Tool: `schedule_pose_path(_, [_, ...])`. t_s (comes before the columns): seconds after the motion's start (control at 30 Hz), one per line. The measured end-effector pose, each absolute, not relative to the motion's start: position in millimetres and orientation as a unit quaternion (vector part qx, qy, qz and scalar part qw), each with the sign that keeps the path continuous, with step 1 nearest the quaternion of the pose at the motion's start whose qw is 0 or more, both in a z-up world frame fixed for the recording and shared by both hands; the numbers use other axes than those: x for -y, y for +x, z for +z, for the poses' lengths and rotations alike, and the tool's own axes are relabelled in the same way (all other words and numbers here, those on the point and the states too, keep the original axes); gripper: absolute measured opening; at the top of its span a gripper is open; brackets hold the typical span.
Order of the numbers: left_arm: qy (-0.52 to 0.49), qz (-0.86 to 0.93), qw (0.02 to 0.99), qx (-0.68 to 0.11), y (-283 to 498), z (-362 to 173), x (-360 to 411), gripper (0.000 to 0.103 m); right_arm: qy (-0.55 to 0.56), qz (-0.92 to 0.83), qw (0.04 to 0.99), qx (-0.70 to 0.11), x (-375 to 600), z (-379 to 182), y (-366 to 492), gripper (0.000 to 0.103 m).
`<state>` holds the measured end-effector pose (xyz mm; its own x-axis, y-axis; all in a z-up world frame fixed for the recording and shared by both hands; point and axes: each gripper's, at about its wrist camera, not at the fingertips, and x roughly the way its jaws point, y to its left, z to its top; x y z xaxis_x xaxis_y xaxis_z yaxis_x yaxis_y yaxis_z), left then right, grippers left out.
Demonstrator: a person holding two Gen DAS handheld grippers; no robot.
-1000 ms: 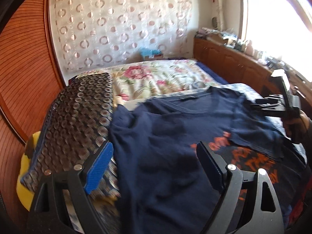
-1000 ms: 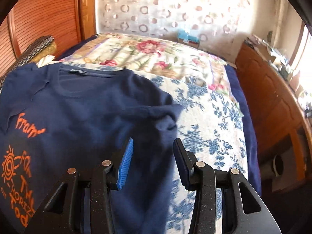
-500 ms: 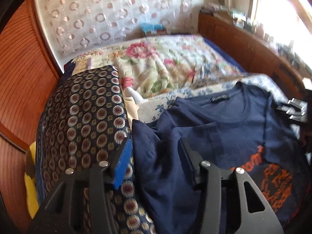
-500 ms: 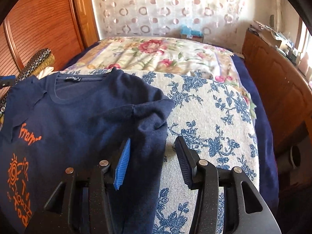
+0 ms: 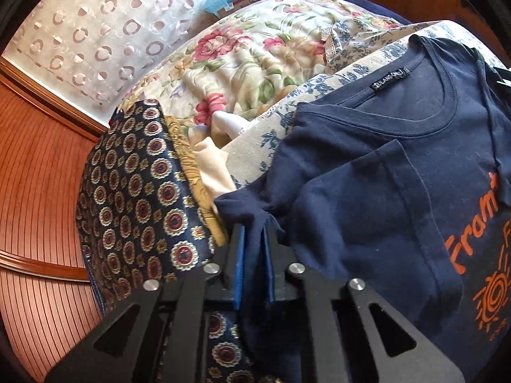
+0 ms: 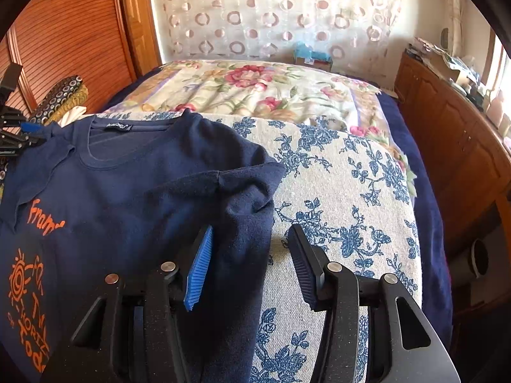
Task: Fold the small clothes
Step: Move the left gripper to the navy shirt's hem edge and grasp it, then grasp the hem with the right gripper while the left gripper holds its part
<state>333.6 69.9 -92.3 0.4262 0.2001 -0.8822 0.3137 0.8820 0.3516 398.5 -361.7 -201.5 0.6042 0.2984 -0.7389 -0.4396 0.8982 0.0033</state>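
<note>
Clearly we handle a soft, light navy cotton T-shirt with orange print [image 6: 121, 198], lying flat on the blue-flowered bed cover [image 6: 345, 191] at centre frame. Our left claw [image 5: 254, 255] is pinched on its bunched sleeve edge; our right claw [image 6: 249, 265] gapes wide over the other sleeve, gripping nothing, best closing on that hem.

Right gripper [image 6: 249, 255] hovered with jaws apart over sleeve edge | navy T-shirt [image 6: 134, 191], orange print, lay on blue-floral cushion [image 6: 345, 191] | left gripper [image 6: 19, 134] pinched its far sleeve | floral bedspread [image 6: 255, 92] behind
</note>
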Motion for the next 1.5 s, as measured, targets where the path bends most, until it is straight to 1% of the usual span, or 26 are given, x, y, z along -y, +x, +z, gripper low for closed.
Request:
schedule_pose_path(0.07, [0.226, -0.036, 0.825, -0.517, 329.5, -83.1, -75.3, 0.004, -0.09, 0.207, 0.891, -0.394, 361.8, -201.5, 398.6, 0.049])
schedule_pose_path(0.13, [0.2, -0.019, 0.857, -0.474, 320.4, -62.6, -84.0, 0.004, -0.09, 0.207, 0.891, -0.394, 361.5, -201.5, 398.5, 0.049])
schedule_pose_path(0.2, [0.147, -0.004, 0.888, -0.436, 311.5, -40.3, -99.1, 0.004, -0.09, 0.207, 0.891, -0.394, 361.7, -201.5, 398.6, 0.049])
schedule_pose_path(0.3, [0.112, 0.004, 0.908, -0.405, 298.4, -28.9, -111.5, 0.004, -0.09, 0.206, 0.891, -0.394, 362.4, -201.7, 398.9, 0.05])
schedule_pose_path(0.53, [0.062, -0.017, 0.915, -0.398, 283.1, -35.9, -126.5, 0.004, -0.084, 0.21, 0.89, -0.395, 365.2, -201.7, 399.4, 0.051])
schedule_pose_path(0.6, [0.046, -0.035, 0.918, -0.393, 274.3, -34.8, -123.1, 0.004, -0.078, 0.22, 0.888, -0.396, 368.5, -200.8, 401.2, 0.054])
schedule_pose_path(0.63, [0.037, -0.047, 0.919, -0.39, 269.6, -34.7, -121.2, 0.004, -0.071, 0.22, 0.889, -0.396, 372.3, -199.3, 403.5, 0.061])
schedule_pose_path(0.67, [0.033, -0.054, 0.92, -0.387, 263.3, -34.3, -117.4, 0.004, -0.066, 0.216, 0.89, -0.396, 374.2, -198.6, 405.2, 0.064])
schedule_pose_path(0.8, [0.02, -0.087, 0.922, -0.378, 236.7, -36.5, -105.9, 0.003, -0.05, 0.199, 0.89, -0.407, 382.4, -192.8, 423.1, 0.064])
schedule_pose_path(0.93, [0.013, -0.109, 0.922, -0.37, 214.7, -36.8, -96.9, 0.003, -0.072, 0.203, 0.88, -0.423, 366.6, -193.3, 439.6, 0.064])
schedule_pose_path(1.0, [0.015, -0.113, 0.923, -0.368, 206.7, -36.6, -93.0, 0.003, -0.087, 0.209, 0.88, -0.418, 355.3, -194.1, 443.4, 0.058])
schedule_pose_path(1.07, [0.009, -0.118, 0.925, -0.362, 194.0, -35.4, -91.5, 0.003, -0.105, 0.225, 0.879, -0.408, 344.1, -194.5, 439.1, 0.036])
schedule_pose_path(1.1, [0.006, -0.119, 0.926, -0.359, 188.5, -35.0, -91.0, 0.003, -0.113, 0.225, 0.881, -0.401, 338.5, -195.0, 434.3, 0.029])
schedule_pose_path(1.13, [-0.001, -0.12, 0.927, -0.355, 180.0, -33.6, -91.3, 0.003, -0.118, 0.229, 0.881, -0.397, 334.6, -194.0, 428.6, 0.007])
schedule_pose_path(1.17, [-0.009, -0.122, 0.929, -0.35, 170.3, -31.5, -92.4, 0.003, -0.121, 0.236, 0.883, -0.387, 331.2, -189.7, 418.0, 0.005])
schedule_pose_path(1.4, [-0.041, -0.121, 0.94, -0.316, 92.2, -20.9, -103.6, 0.003, -0.078, 0.26, 0.913, -0.305, 346.1, -136.1, 333.5, 0.004])
schedule_pose_path(1.5, [-0.04, -0.117, 0.945, -0.304, 56.9, -19.7, -111.8, 0.003, -0.068, 0.265, 0.917, -0.289, 360.5, -119.4, 287.2, 0.004])
